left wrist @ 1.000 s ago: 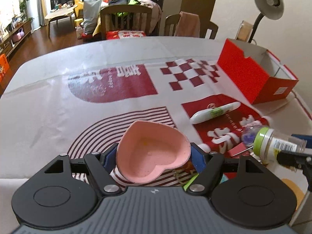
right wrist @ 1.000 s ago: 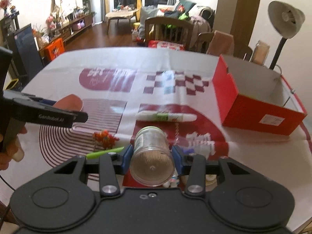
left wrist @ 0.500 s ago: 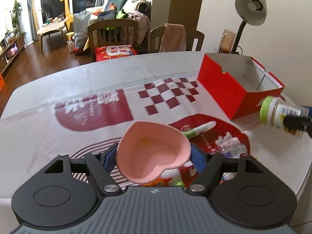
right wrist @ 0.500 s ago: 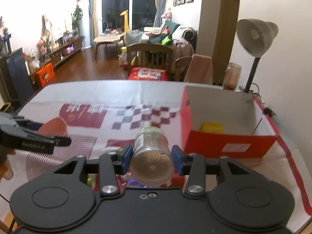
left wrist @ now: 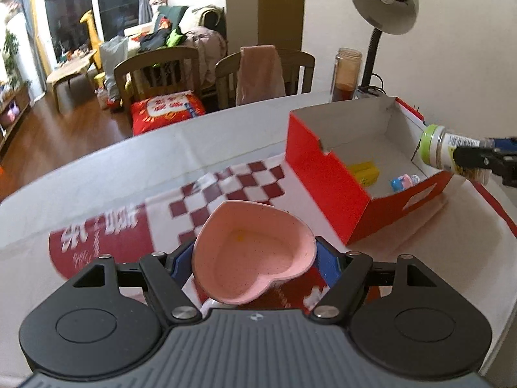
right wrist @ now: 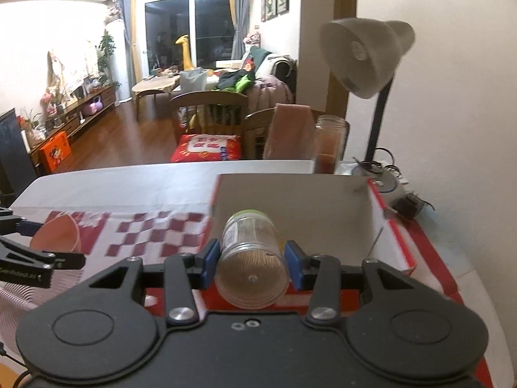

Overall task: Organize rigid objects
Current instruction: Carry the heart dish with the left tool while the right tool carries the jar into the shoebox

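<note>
- the open red cardboard box with a white inside (left wrist: 326, 190) is set near the far right corner of the table, its long side close to the table's right edge; the white cloth with dark red printed patterns (left wrist: 106, 194) is left bare to the left of the box.
- the pale pink heart-shaped dish (left wrist: 253, 252) is clamped between the blue pads of the left gripper (left wrist: 253, 260) and is held above the cloth, just short of the box's near left corner.
- the clear plastic jar with a green lid (right wrist: 250, 258), filled with thin sticks, is gripped sideways by the right gripper (right wrist: 252, 263), lid forward, over the near wall of the box.
- compared with a second ago, both grippers are seen nearer the box: the jar, then above the cloth among small items, is now at the box's rim, and the white tube then ahead of the dish is out of view.
- a yellow block (left wrist: 365, 171) and a small blue and pink toy (left wrist: 402, 182) are already lying on the box floor.
- behind the box a grey desk lamp (right wrist: 365, 58), a tall brown glass jar (right wrist: 329, 144) and a black plug (right wrist: 410, 207) are standing near the wall; two wooden chairs (left wrist: 161, 74) are set at the far edge.
</note>
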Motion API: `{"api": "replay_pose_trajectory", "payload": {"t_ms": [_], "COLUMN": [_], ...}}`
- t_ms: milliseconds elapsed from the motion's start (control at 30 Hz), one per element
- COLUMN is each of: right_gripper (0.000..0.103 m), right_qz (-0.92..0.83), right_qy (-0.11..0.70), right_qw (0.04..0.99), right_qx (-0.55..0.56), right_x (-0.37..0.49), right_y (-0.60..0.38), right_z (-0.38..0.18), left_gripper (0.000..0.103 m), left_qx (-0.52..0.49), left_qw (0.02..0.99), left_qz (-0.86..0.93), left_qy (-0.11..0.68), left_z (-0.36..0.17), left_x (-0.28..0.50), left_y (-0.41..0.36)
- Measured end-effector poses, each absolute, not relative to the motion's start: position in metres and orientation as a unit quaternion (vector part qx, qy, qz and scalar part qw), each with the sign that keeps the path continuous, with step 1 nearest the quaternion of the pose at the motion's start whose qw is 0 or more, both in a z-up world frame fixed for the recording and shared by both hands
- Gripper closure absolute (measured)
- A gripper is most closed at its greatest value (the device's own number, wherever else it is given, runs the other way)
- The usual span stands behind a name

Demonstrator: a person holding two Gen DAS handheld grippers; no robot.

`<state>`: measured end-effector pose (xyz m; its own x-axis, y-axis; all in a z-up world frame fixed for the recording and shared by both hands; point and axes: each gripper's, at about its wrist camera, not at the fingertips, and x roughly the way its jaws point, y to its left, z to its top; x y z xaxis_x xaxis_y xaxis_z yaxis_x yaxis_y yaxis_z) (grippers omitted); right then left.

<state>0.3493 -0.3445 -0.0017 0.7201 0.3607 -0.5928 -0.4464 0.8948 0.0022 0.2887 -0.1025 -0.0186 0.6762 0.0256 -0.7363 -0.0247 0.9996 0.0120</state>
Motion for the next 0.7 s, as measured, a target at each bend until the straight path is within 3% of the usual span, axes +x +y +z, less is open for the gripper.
{"api": "replay_pose_trajectory", "payload": {"t_ms": [367, 700], "right_gripper": [0.060, 0.060], "right_qz": [0.201, 0.204], "right_qy": [0.345, 0.380], "right_qw": [0.914, 0.899], "right_qx": [-0.070, -0.078], "right_x": [0.442, 0.498], "right_y": [-0.386, -0.397], "right_z": [-0.034, -0.063], "left_gripper": [0.027, 0.027], "left_qx": [0.021, 0.057], "left_qw": [0.912, 0.892], "left_qz": [-0.025, -0.048], "left_qy": [0.409, 0.446], "left_z": [-0.014, -0.045], "left_x": [0.379, 0.458], "left_y": [-0.181, -0.245]}}
